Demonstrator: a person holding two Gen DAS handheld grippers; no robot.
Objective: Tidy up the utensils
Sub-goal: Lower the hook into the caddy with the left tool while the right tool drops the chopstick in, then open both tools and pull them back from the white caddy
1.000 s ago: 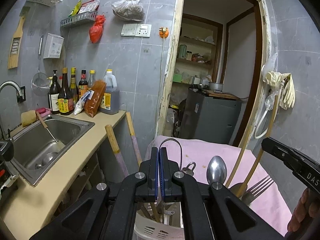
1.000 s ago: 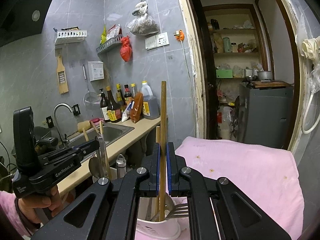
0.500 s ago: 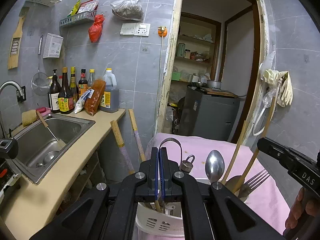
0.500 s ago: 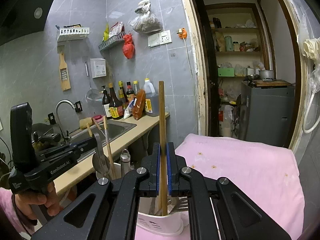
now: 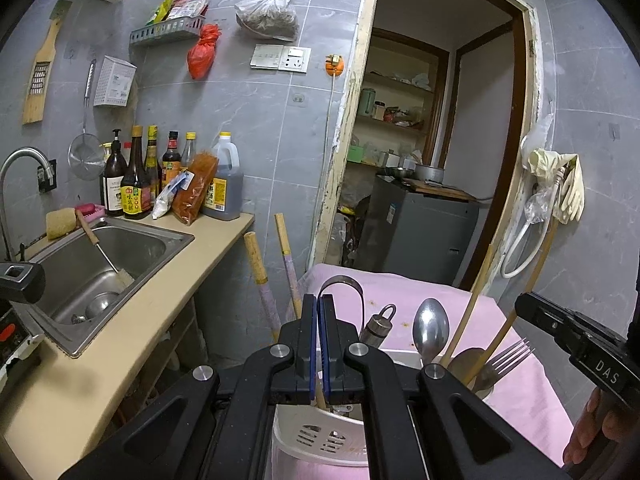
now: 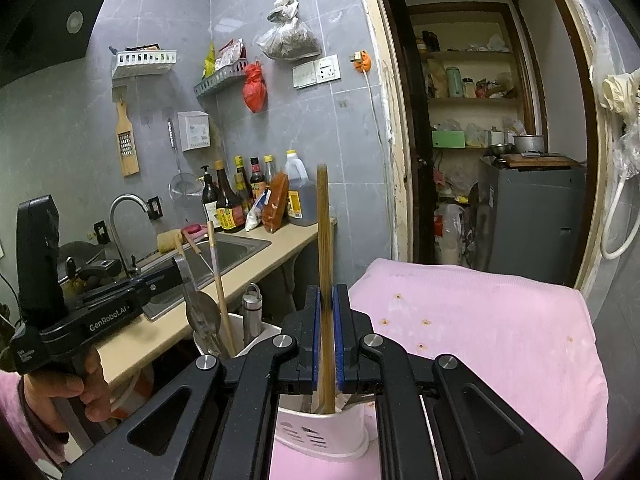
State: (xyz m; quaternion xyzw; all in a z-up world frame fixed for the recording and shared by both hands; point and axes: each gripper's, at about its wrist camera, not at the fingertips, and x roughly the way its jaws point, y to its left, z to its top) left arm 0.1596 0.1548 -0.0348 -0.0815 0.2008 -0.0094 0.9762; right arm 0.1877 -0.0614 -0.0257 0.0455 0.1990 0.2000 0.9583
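So both grippers are parked right over the white utensil holder, which sits on the pink cloth covering the desk. The right gripper has its jaws pinching a long wooden chopstick, held upright with its lower end already down inside the holder. Makes sense: keep it vertical and it slides in among the other stuff instead of snagging.

The left gripper has its jaws pressed nearly together. Its own view shows a thin wooden stick poking out just below the pads, but that spot is cramped and dark, so I honestly can't say for sure whether it's clamped or just standing behind them.

The left camera gives the best look at what's sorted: a spoon, a fork, a couple of pale chopsticks leaning right, and a small metal thing with a ring on top. The right camera misses most of that, but it shows the left gripper from the side with a flat metal utensil right at its tip.
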